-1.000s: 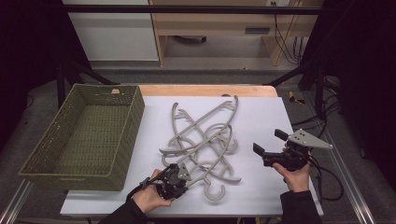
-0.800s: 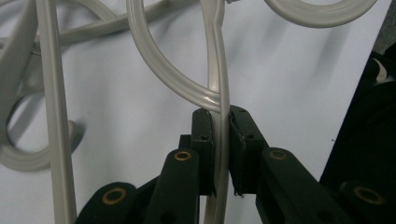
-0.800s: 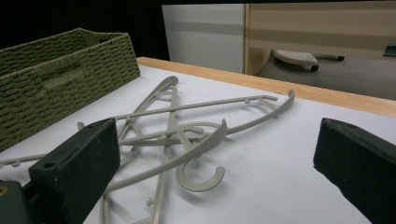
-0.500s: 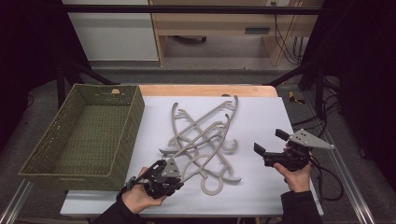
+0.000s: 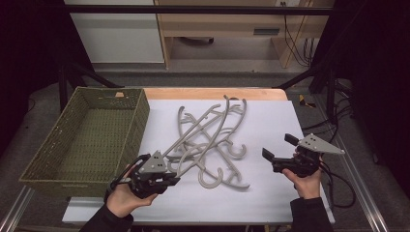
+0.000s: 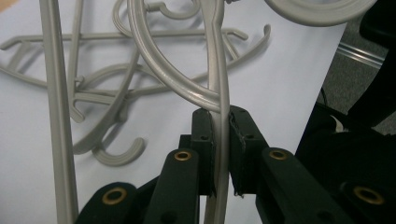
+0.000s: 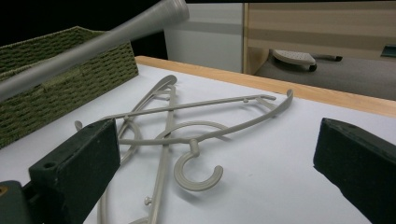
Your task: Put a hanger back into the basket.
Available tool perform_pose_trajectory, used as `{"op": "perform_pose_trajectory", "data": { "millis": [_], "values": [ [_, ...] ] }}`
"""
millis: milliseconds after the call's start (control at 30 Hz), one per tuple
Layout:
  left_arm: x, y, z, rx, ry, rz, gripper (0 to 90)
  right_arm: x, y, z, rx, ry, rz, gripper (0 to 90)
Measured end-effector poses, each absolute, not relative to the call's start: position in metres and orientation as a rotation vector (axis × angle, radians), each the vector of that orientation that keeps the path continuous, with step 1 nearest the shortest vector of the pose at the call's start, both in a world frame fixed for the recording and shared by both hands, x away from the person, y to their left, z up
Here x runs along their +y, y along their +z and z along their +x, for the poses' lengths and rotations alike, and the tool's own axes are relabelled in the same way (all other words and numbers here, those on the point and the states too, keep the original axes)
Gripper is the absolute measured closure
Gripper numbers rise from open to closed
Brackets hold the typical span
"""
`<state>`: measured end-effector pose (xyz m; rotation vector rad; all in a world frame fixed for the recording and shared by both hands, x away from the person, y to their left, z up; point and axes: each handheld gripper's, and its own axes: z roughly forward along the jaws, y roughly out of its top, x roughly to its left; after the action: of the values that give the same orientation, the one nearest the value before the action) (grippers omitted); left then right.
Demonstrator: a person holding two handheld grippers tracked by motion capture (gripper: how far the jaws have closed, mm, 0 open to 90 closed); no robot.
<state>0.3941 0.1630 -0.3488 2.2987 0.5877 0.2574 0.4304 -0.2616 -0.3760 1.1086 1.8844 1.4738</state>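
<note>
A white table point(image 5: 270, 203) is taking up most of the space in front of the person, with a strip of bare wood showing along its far edge. On its left side a green woven basket point(image 5: 58, 166) is standing, hollow side up, its near right corner just beside the left hand.

In the middle of the table a tangle of grey plastic hangers point(image 5: 212, 145) is lying, arms crossing one another and several hooks curling toward the near edge. One grey hanger point(image 5: 203, 126) is slanting up out of that tangle, its near end raised off the table while its far end is reaching back over the pile toward the table's far side.

The left gripper point(image 5: 167, 178) is holding that raised hanger at the near left of the table, close to the basket's corner. In the left gripper view its two black jaws are pressed together on the hanger's point(image 6: 219, 121) thin bar, right below where a curved arm is joining it, and the rest of the pile is lying on the white surface below.

The right gripper point(image 5: 276, 153) is hovering over the near right of the table, well apart from the hangers. Its jaws are standing spread wide with nothing between them, pointing toward the pile.
</note>
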Motion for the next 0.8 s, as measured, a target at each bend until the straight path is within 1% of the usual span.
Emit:
{"op": "perform_pose_trajectory", "data": {
  "millis": [233, 333, 367, 467, 533, 800],
  "values": [
    [0.178, -0.323, 0.396, 0.576, 0.273, 2.246, 81.5, -0.26, -0.376, 0.43, 1.889, 1.468, 1.112, 0.8],
    [0.182, -0.315, 0.4, 0.57, 0.284, 2.255, 81.5, -0.26, -0.376, 0.43, 1.888, 1.472, 1.113, 0.8],
    [0.186, -0.306, 0.405, 0.562, 0.284, 2.264, 81.5, -0.261, -0.376, 0.43, 1.884, 1.472, 1.111, 0.8],
    [0.188, -0.3, 0.408, 0.558, 0.287, 2.271, 81.4, -0.261, -0.376, 0.43, 1.885, 1.471, 1.112, 0.8],
    [0.197, -0.29, 0.417, 0.544, 0.282, 2.279, 81.5, -0.261, -0.376, 0.43, 1.885, 1.47, 1.113, 0.8],
    [0.221, -0.278, 0.436, 0.523, 0.282, 2.295, 81.4, -0.261, -0.376, 0.43, 1.886, 1.465, 1.112, 0.8]
  ]
}}
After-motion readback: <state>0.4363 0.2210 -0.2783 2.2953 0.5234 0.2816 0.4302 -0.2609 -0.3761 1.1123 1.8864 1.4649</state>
